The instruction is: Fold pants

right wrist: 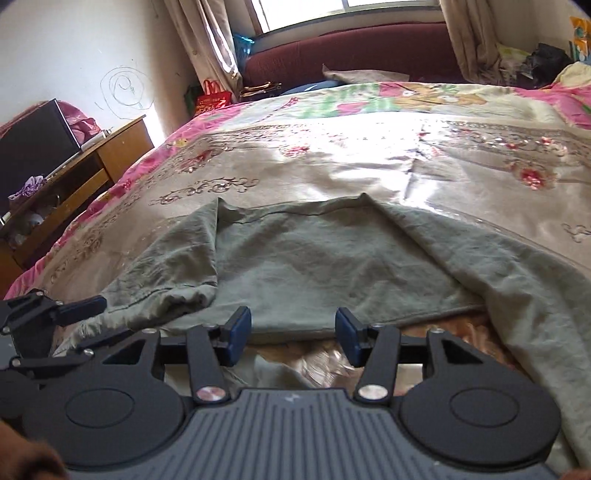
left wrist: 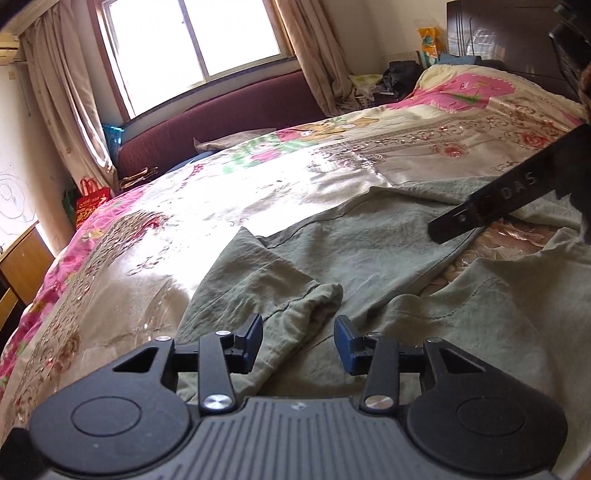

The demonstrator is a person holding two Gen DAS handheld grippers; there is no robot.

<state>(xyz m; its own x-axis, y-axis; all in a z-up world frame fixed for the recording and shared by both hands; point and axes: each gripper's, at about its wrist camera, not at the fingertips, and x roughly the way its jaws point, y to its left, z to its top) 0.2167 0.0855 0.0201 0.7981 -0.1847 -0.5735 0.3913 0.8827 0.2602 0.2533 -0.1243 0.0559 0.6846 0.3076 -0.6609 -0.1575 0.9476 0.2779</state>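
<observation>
Grey-green pants (left wrist: 369,254) lie crumpled on a floral bedspread (left wrist: 207,199), with one leg folded over and a gap of bedspread showing between the legs. My left gripper (left wrist: 299,326) is open just above a rumpled leg end, with nothing pinched between its blue pads. My right gripper (right wrist: 293,319) is also open. It hovers at the near edge of the flat leg of the pants (right wrist: 332,258), with cloth below but not gripped. A black part of the right tool (left wrist: 491,205) crosses the right side of the left wrist view. One of the left gripper's fingers (right wrist: 79,306) shows at the left of the right wrist view.
A maroon sofa (right wrist: 351,51) stands under the window beyond the bed. A wooden desk (right wrist: 92,166) with a dark screen is left of the bed, beside a red bag (right wrist: 214,98). A dark headboard (left wrist: 498,29) and piled items sit at the far right.
</observation>
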